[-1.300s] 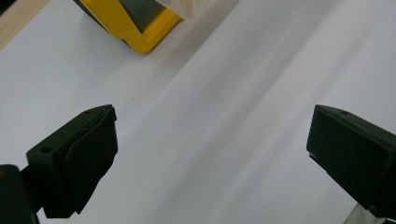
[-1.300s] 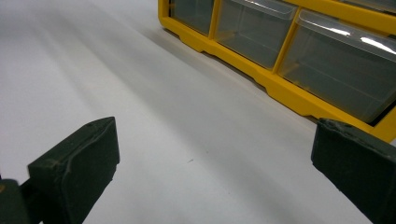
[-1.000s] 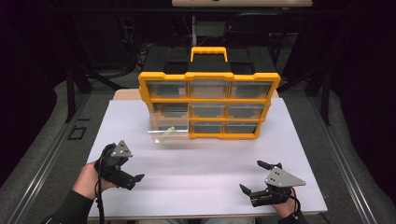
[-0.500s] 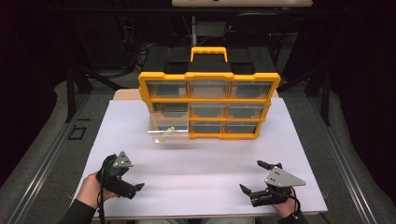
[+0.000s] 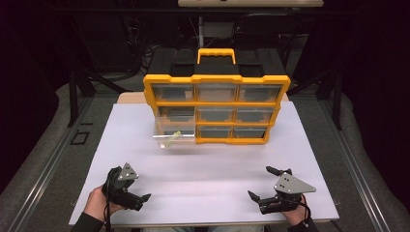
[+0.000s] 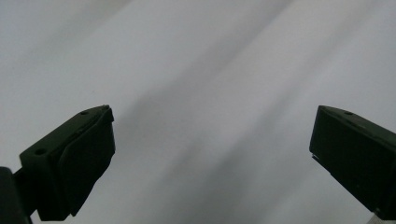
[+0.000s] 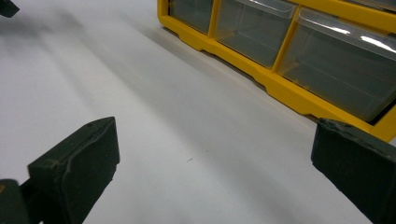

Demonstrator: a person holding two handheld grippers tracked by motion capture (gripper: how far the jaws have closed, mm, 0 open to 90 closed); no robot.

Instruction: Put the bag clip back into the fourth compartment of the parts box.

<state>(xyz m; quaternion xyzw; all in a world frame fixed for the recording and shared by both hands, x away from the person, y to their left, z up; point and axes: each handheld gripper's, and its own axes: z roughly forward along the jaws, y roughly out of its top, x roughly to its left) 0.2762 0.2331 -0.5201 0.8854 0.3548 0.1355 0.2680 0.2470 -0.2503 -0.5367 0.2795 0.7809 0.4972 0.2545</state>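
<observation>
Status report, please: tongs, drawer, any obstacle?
Left tongs open, right tongs open, both empty. Clear plastic drawer pulled out of yellow organizer. Nothing between.

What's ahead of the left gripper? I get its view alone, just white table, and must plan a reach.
Observer: A yellow organizer stands at the far side of the table, well beyond the left gripper.
Operator: Any drawer open?
Observer: Its bottom-left drawer is pulled out toward you.
Operator: Anything in it?
Observer: A small pale item, too small to identify.
</observation>
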